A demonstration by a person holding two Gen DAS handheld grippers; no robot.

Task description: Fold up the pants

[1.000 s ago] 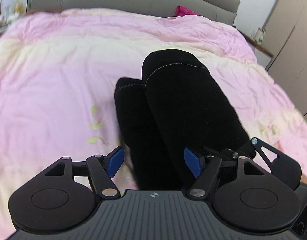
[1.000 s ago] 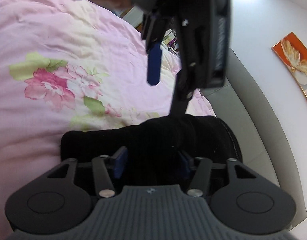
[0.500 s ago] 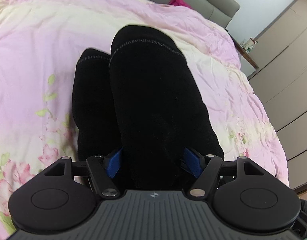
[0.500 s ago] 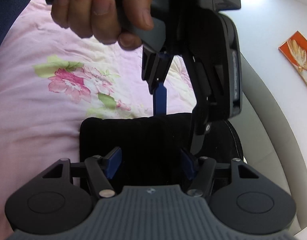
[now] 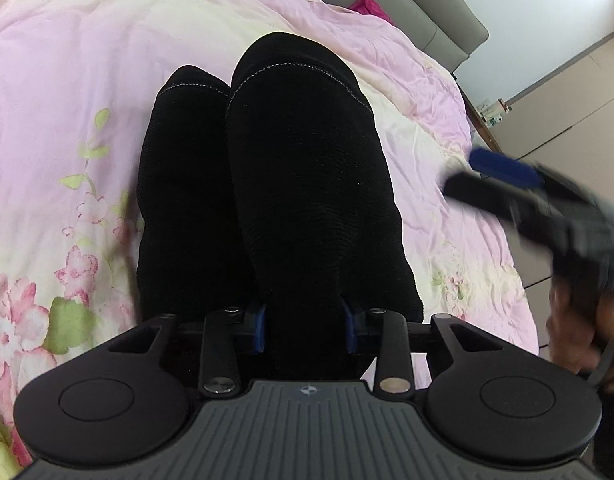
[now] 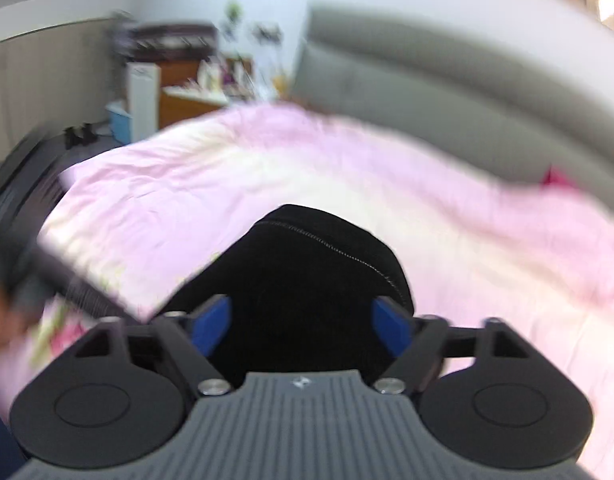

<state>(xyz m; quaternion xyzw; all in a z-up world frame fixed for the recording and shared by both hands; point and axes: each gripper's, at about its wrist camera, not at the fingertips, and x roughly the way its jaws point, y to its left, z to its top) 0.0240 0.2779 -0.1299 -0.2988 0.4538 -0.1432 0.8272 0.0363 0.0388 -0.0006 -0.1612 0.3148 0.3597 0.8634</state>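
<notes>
Pink floral quilt spread over the bed, black pants laid on it with legs side by side, left tongs closing, cloth pinched, right tongs opening, spread above the pants

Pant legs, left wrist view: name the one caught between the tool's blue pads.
The wider leg on the right, lying partly over the narrower one; the closing left tool has only this leg between its pads.

Open quilt left of black pants, right gripper crowding their right, headboard beyond
</notes>
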